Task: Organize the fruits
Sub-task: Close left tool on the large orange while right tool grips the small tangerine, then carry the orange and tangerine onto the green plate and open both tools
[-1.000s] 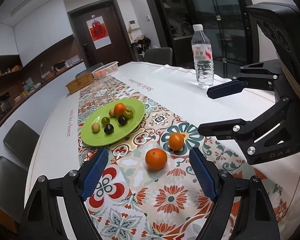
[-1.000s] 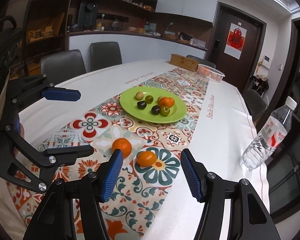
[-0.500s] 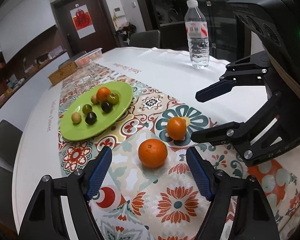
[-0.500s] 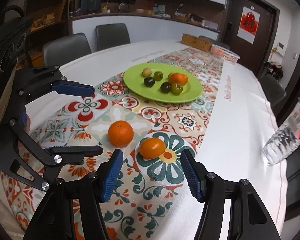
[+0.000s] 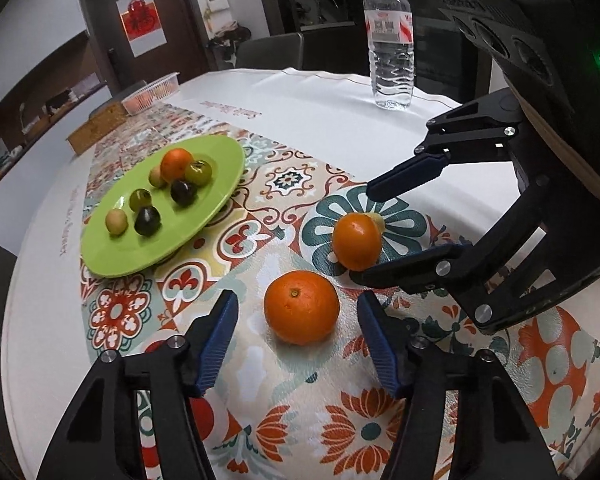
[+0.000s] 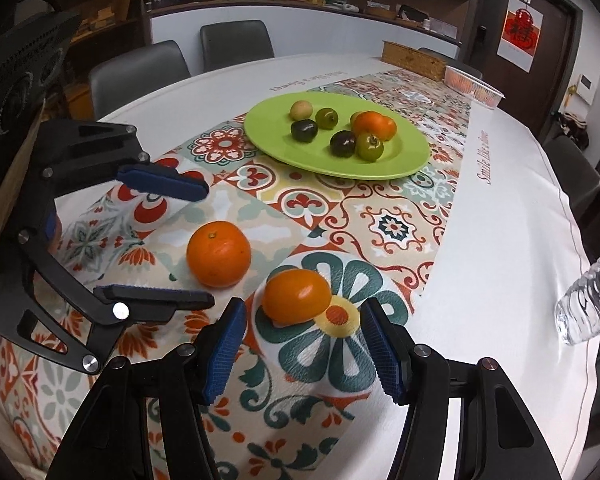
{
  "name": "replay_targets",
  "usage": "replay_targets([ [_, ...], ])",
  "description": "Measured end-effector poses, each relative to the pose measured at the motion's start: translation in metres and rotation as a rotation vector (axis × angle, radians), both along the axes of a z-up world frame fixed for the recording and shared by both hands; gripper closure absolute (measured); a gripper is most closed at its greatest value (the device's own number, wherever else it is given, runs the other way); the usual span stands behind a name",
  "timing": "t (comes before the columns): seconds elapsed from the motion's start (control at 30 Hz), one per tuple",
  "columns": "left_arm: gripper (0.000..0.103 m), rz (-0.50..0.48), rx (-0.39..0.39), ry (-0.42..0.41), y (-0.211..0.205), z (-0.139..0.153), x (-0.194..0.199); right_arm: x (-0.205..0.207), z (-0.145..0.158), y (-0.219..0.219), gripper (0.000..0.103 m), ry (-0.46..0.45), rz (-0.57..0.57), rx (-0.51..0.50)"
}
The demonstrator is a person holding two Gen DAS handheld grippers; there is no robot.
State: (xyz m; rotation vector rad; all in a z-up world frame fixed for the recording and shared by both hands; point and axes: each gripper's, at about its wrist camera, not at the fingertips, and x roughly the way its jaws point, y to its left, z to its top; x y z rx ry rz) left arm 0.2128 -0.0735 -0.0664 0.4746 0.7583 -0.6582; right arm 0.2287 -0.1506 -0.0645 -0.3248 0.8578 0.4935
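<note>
Both hand-held grippers dropped closer. Left hand-held gripper [image 5: 298,344], jaws just narrowing but open, straddles round orange [image 5: 301,307] dead ahead on desk [image 5: 320,108]; right hand-held gripper [image 6: 302,346], open, faces oval tangerine [image 6: 297,295], lying crosswise.

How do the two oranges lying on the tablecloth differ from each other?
The round orange looks larger and nearly spherical; the oval orange looks smaller and flattened. The round orange shows its stem dimple on top; on the oval orange none is visible. The round orange lies ahead of the left gripper, the oval orange ahead of the right gripper. Both are orange and rest loose on the tablecloth, ungripped.
</note>
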Motion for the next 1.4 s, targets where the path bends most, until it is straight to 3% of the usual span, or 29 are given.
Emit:
replay_targets([
  [0.3, 0.063, -0.014, 0.003, 0.05, -0.003, -0.007, 0.008, 0.01, -0.008, 0.002, 0.049, 0.022, 0.026, -0.002],
  [0.37, 0.063, -0.007, -0.004, 0.057, -0.003, -0.007, 0.009, 0.011, -0.009, 0.002, 0.049, 0.03, 0.029, 0.011],
  [0.53, 0.063, 0.045, -0.053, 0.097, 0.003, -0.005, 0.011, 0.013, -0.011, 0.001, 0.063, 0.047, 0.023, 0.038],
  [0.83, 0.064, 0.161, -0.107, 0.086, 0.015, 0.005, 0.003, 0.007, -0.002, -0.002, 0.063, 0.045, -0.019, 0.092],
  [1.4, 0.064, 0.259, -0.173, 0.011, 0.032, 0.037, -0.018, -0.012, 0.036, 0.001, 0.063, -0.045, -0.05, 0.148],
])
